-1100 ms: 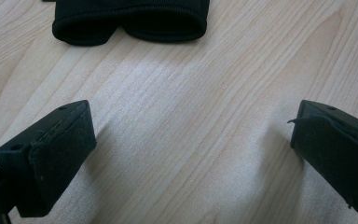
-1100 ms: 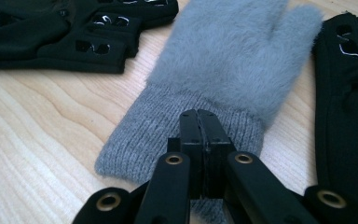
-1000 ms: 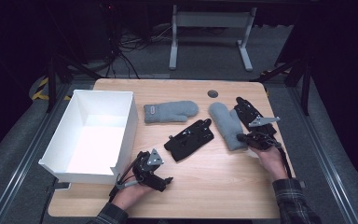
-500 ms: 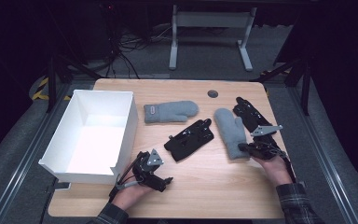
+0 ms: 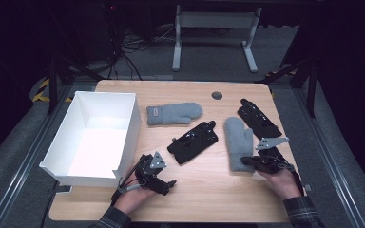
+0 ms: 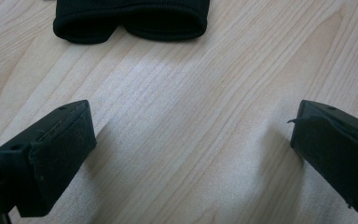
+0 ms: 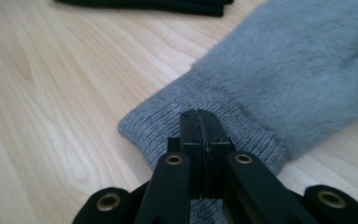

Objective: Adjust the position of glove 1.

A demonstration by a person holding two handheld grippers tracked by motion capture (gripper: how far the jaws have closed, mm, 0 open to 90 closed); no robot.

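Observation:
My right gripper (image 5: 247,162) (image 7: 199,121) is shut on the knitted cuff of a fluffy grey mitten (image 5: 239,142) (image 7: 289,79), which lies flat at the table's right with its tip pointing away. A second grey mitten (image 5: 173,114) lies farther back at the centre. One black glove (image 5: 193,141) (image 6: 130,21) lies in the middle, another (image 5: 258,118) at the right rear. My left gripper (image 5: 165,179) (image 6: 191,149) rests low over bare wood by the box's near corner, open and holding nothing. The black glove's cuff lies just ahead of it.
A white open box (image 5: 123,137) stands at the table's left, with nothing visible inside. A small dark round disc (image 5: 216,95) sits in the tabletop near the back edge. Bare wood lies along the near edge between both hands.
My right gripper has pulled the grey mitten by its cuff toward the near edge and slightly right. The left gripper has kept still.

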